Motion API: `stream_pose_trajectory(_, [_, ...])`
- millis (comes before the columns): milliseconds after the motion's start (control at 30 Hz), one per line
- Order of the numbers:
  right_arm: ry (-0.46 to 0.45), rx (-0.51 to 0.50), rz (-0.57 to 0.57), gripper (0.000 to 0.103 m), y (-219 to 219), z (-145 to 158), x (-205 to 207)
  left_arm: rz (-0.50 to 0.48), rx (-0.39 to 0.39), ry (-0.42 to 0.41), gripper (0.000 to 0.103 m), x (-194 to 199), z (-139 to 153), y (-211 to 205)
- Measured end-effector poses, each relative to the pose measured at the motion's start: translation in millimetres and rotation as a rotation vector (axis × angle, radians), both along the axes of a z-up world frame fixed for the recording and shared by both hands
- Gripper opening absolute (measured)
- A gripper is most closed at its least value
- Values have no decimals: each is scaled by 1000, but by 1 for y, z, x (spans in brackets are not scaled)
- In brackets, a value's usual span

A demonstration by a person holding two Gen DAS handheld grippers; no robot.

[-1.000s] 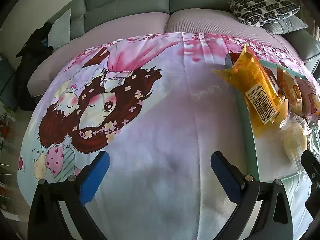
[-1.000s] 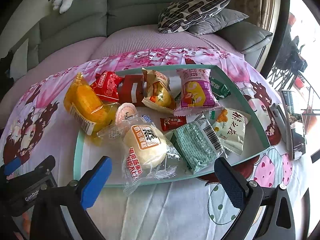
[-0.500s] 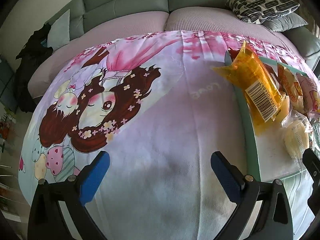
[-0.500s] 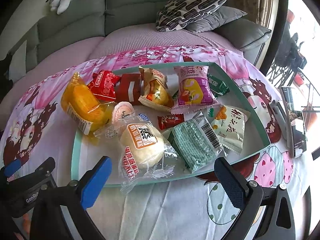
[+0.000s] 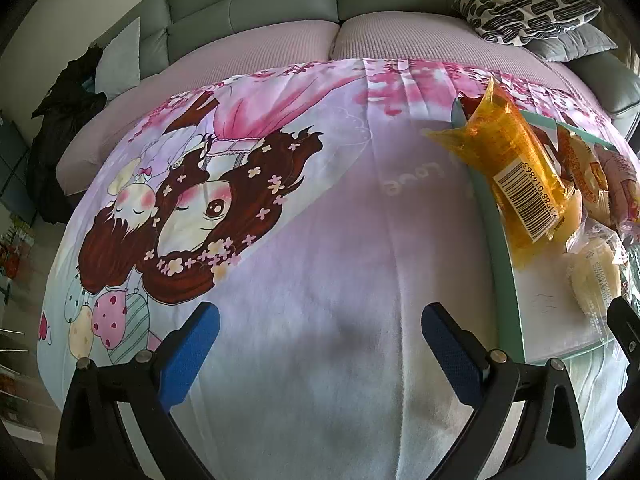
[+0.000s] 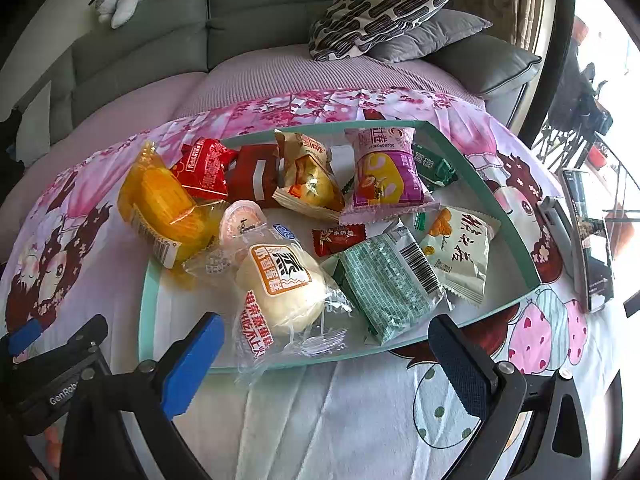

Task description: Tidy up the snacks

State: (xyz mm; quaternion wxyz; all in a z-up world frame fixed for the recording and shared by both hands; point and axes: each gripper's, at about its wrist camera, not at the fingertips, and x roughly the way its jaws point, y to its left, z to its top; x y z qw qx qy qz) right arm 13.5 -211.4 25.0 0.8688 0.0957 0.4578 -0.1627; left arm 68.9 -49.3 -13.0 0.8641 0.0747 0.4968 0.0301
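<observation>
Bun packet [image 6: 280, 288] just ahead — right gripper [image 6: 326, 354] spread

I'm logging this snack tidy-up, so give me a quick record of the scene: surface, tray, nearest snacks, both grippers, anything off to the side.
surface: cartoon-print cloth
tray: glass tray, crowded with snacks
nearest snacks: clear-wrapped bun, green packet
overhanging: orange packet, over the tray's left edge
left gripper: open, empty, above bare cloth
right gripper: open, empty, facing the bun
side: phone, right of the tray
</observation>
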Motion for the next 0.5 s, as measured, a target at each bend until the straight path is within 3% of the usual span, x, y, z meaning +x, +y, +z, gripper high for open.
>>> stream_pose_trajectory(500, [1, 2, -1, 103, 0, -2, -1, 1, 1, 1, 101, 0, 0, 0])
